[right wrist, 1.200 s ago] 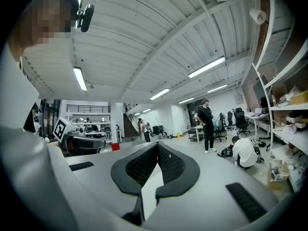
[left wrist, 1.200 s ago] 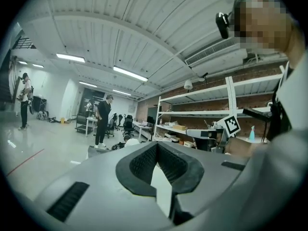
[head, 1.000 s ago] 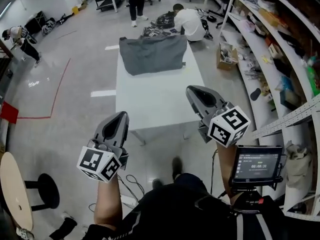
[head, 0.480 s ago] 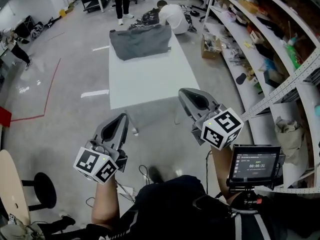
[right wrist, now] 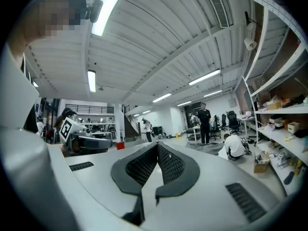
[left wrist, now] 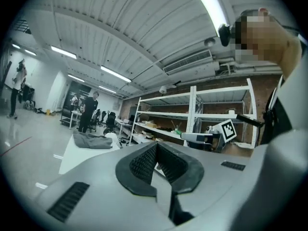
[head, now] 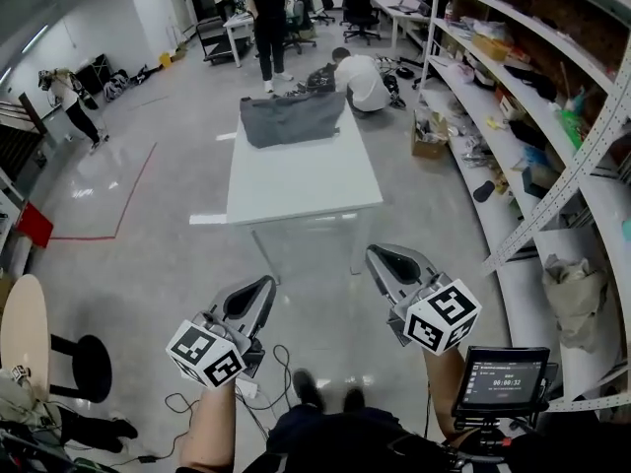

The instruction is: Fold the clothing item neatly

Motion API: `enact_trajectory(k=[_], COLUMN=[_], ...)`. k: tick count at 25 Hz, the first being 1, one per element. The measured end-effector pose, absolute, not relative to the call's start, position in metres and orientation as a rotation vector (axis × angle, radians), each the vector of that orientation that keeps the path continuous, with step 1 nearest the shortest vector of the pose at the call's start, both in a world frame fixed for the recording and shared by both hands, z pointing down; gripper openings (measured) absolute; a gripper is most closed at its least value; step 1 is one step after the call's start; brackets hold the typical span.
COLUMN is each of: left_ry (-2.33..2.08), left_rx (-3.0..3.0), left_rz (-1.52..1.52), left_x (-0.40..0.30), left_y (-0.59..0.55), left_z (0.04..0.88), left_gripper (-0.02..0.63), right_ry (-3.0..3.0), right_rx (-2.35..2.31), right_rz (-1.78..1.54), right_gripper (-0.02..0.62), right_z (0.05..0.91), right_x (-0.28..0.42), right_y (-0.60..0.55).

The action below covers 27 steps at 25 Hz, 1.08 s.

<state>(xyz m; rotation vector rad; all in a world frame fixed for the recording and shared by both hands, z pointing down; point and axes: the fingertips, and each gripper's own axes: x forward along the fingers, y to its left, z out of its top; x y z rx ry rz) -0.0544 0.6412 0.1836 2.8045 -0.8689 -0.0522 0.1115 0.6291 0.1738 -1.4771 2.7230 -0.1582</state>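
A grey clothing item [head: 291,118] lies crumpled at the far end of the white table [head: 301,180]. I stand back from the table's near edge, with bare floor between it and both grippers. My left gripper [head: 264,285] is shut with nothing in it and points toward the table. My right gripper [head: 379,255] is shut and empty too. The left gripper view shows its jaws [left wrist: 156,147] closed, the garment [left wrist: 94,140] far off and the right gripper [left wrist: 202,137] alongside. In the right gripper view the closed jaws [right wrist: 158,148] point past the left gripper [right wrist: 82,141].
Long shelves [head: 532,97] full of clutter run along the right. One person crouches [head: 360,72] beyond the table and another stands [head: 268,18] farther back. A round stool [head: 84,368] and cables [head: 266,363] lie on the floor at left. A small monitor [head: 503,377] sits by my right arm.
The table and garment have drawn away in the head view; both grippers, earlier over the table's near edge, are now over the floor short of it. Both stay shut.
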Motion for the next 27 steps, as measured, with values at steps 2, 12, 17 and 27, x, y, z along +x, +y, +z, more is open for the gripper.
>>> enact_trajectory(k=[2,12,17,27], left_ry=[-0.876,-0.980,-1.023,-1.125], left_rx=[2.865,2.900,2.875,2.823], left_rz=[0.023,-0.041,-0.009,-0.001], left_x=[-0.055,-0.126,-0.139,-0.139], left_y=[0.670,0.735,0.758,0.786], left_z=[0.184,0.181,0.178,0.175], left_gripper=[-0.002,-0.002,-0.002,-0.002], right_ry=[2.705,2.636,2.633,2.633], right_rx=[-1.502,-1.712,-1.713,-1.719], right_rz=[-0.157,-0.104,-0.124,-0.115], right_gripper=[0.008,0.006,0.006,0.006], right_z=[0.169,0.169,0.171,0.166], right_x=[0.110,0.061,0.054,0.073], right_y=[0.658,0.737,0.762,0.792])
